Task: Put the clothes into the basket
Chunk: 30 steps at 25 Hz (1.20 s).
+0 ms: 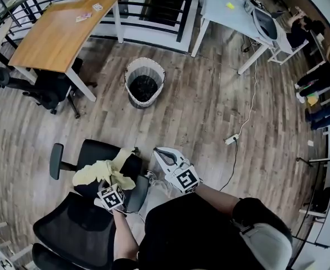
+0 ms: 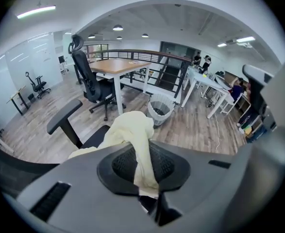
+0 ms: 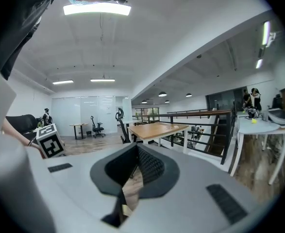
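Observation:
A pale yellow garment (image 1: pixel 100 172) hangs bunched over the seat of a black office chair (image 1: pixel 91 149), with my left gripper (image 1: pixel 109 181) shut on it. In the left gripper view the garment (image 2: pixel 132 130) drapes out from between the pads and hides the fingertips. The white woven basket (image 1: pixel 132 72) stands on the wooden floor well ahead, with dark contents inside; it also shows in the left gripper view as the basket (image 2: pixel 160 109) beyond the cloth. My right gripper (image 1: pixel 163 153) is beside the chair, its jaws together with nothing between them, pointing about level (image 3: pixel 135 147).
A wooden desk (image 1: pixel 63 30) with another black chair (image 1: pixel 41 89) under it stands at the far left. A white desk (image 1: pixel 232 13) is at the far right. A power strip and cable (image 1: pixel 231 140) lie on the floor at right. A second chair back (image 1: pixel 75 229) is close by me.

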Motion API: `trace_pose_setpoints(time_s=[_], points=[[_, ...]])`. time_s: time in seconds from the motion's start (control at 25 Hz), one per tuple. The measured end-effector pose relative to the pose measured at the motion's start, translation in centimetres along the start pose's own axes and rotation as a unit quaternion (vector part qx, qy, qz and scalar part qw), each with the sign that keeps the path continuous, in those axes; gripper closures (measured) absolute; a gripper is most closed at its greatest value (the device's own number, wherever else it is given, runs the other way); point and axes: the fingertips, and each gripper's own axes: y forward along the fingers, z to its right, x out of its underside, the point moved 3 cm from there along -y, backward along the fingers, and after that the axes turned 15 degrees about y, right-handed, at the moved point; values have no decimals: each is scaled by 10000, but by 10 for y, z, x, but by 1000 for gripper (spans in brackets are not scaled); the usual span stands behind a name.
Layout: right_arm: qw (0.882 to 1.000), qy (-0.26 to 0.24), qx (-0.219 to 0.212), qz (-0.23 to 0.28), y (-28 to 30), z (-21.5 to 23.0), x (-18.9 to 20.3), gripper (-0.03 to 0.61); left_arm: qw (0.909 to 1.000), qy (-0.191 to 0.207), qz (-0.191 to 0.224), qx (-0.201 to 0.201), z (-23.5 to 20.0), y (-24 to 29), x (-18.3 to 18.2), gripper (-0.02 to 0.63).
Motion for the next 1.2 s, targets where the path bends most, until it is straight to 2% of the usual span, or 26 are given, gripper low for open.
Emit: trace_pose_setpoints(time_s=[0.16, 0.32, 0.56, 0.84, 1.2], points=[[9999, -42, 31, 148, -23, 17, -17, 571, 9990, 347, 292, -48, 29, -27, -34, 568], [9995, -71, 170, 267, -60, 51, -32, 569, 9954, 633, 715, 21, 79, -43, -81, 568], [9969, -83, 630, 471, -119, 111, -54, 570, 9861, 1089, 1196, 366, 167, -49, -151, 568], [9898, 33, 1147, 841, -186, 184, -72, 571, 9734, 1630, 1387, 819, 278, -36, -201, 568], [9728, 247, 2018, 1110, -252, 259, -82, 571, 9487, 2326, 1563, 1465, 389, -19, -253, 568]])
